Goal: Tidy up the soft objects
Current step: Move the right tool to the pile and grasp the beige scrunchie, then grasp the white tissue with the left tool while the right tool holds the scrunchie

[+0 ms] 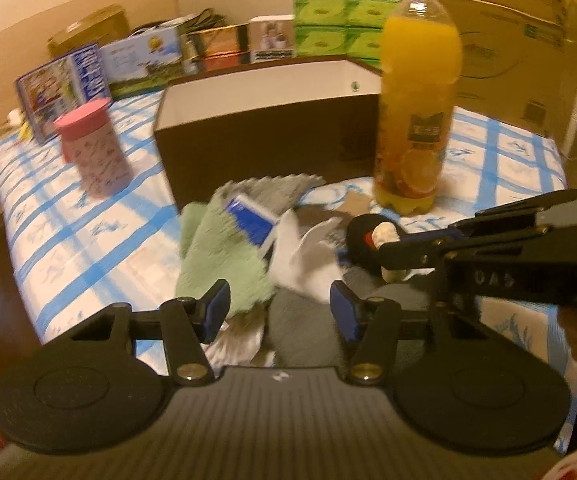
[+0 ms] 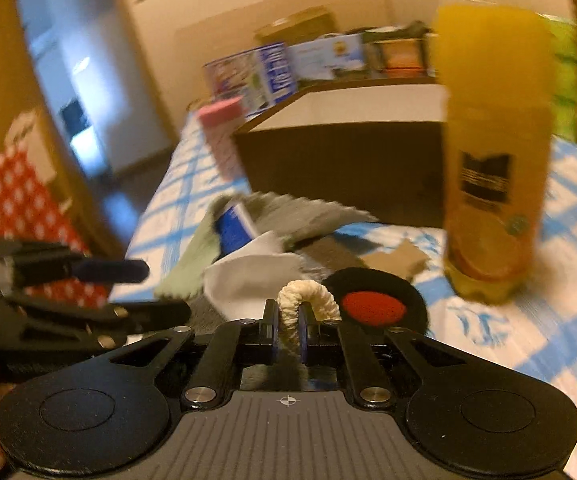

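A pile of soft things lies on the blue-checked tablecloth in front of a dark brown box (image 1: pixel 264 136): a green fluffy cloth (image 1: pixel 224 256), a grey cloth (image 1: pixel 276 188), a white cloth (image 1: pixel 304 256) and a dark grey one (image 1: pixel 304 328). My left gripper (image 1: pixel 280 310) is open and empty, just above the near side of the pile. My right gripper (image 2: pixel 287 330) is shut on a cream rope loop (image 2: pixel 308 298) attached to a black soft toy with a red spot (image 2: pixel 374 306). The right gripper also shows in the left wrist view (image 1: pixel 384 246), holding the toy (image 1: pixel 362 240).
A tall orange juice bottle (image 1: pixel 416 96) stands right of the box, close to the toy. A pink-lidded canister (image 1: pixel 92 148) stands at the left. Boxes and tins (image 1: pixel 136 60) line the back. A blue and white packet (image 1: pixel 250 220) lies in the pile.
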### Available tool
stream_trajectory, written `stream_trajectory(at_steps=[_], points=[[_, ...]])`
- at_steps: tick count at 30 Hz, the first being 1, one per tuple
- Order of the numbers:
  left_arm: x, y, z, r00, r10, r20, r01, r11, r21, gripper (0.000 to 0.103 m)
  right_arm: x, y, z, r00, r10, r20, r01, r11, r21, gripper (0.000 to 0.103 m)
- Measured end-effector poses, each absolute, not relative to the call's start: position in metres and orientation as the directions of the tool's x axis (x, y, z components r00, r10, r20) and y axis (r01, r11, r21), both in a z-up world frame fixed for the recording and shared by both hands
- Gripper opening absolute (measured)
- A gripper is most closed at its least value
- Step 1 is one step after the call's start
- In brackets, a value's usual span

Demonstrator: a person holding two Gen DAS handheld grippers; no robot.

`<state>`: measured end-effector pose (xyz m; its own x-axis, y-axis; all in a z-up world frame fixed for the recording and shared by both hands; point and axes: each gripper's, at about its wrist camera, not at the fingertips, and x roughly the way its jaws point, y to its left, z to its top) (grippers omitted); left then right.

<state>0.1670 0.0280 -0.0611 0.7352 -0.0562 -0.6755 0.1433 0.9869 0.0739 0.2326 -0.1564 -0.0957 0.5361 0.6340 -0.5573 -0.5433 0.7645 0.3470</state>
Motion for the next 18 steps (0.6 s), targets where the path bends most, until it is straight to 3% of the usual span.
stream_trajectory(at_steps=[9,13,17,18], points=[[0.203,0.012,-0.075,0.727,-0.088,-0.681,0.222,0.969,0.112,0.052,0.234,-0.182,-0.092,0.569,0.611,-0.550,-0.464,0.791,0.399,0.010],[0.213,0.009,-0.080,0.722,-0.098,-0.685,0.250,0.960,0.126,0.038,0.233,-0.188,-0.094,0.577,0.598,-0.556,-0.446,0.801,0.399,0.010],[0.220,0.005,-0.085,0.702,-0.105,-0.704,0.268,0.955,0.125,0.007,0.232,-0.193,-0.096,0.582,0.591,-0.558,-0.426,0.806,0.410,0.010],[0.220,0.005,-0.086,0.699,-0.108,-0.707,0.270,0.955,0.121,0.006,0.231,-0.194,-0.095,0.584,0.589,-0.559,-0.423,0.808,0.409,0.010]])
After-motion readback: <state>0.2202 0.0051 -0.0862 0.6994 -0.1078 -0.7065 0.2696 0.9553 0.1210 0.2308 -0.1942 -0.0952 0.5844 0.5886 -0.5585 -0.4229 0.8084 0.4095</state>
